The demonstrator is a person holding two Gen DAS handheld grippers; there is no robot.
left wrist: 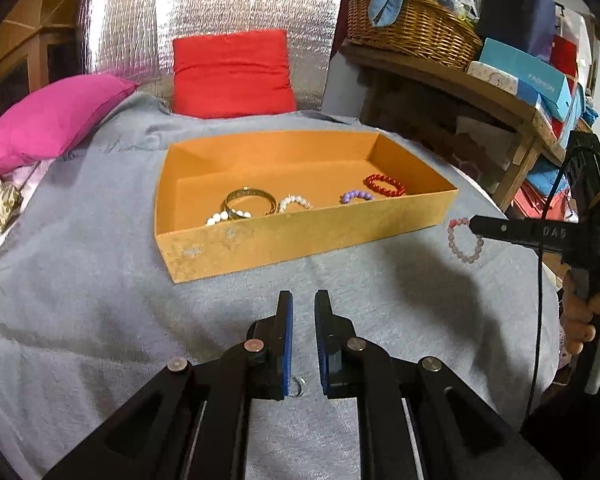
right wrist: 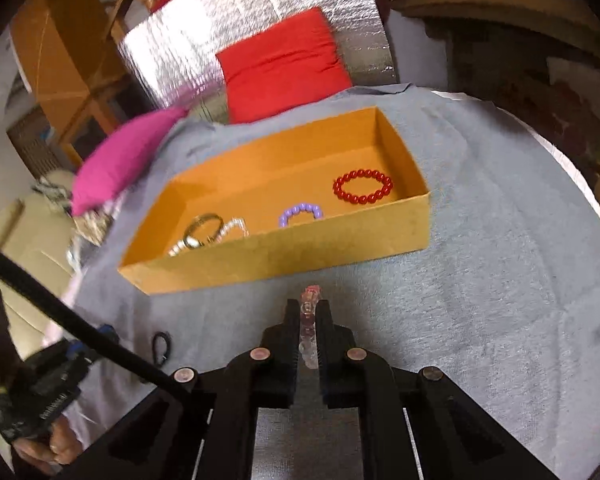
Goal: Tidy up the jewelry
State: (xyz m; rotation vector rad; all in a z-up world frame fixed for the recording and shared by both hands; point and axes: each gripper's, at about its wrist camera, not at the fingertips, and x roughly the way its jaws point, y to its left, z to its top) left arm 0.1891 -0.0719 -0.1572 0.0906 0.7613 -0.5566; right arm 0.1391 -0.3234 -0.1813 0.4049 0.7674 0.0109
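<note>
The right gripper (right wrist: 309, 308) pinches a pale pink beaded bracelet (left wrist: 465, 240) just right of the orange box (left wrist: 300, 236), near side. Light, probably slippery; gripped across its beads. The left gripper (left wrist: 303, 300) is open, empty.

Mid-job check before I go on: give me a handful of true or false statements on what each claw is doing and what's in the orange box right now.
1. The right claw is shut on the pink bead bracelet. True.
2. The pink bead bracelet already lies in the orange box. False: it hangs from the claw outside the box, off its right end.
3. The red bead bracelet sits at the box's right end. True.
4. The left claw grips the gold bangle. False: it is open with nothing between its fingers; the bangle lies in the box.
5. A purple bead bracelet is in the box. True.
</note>
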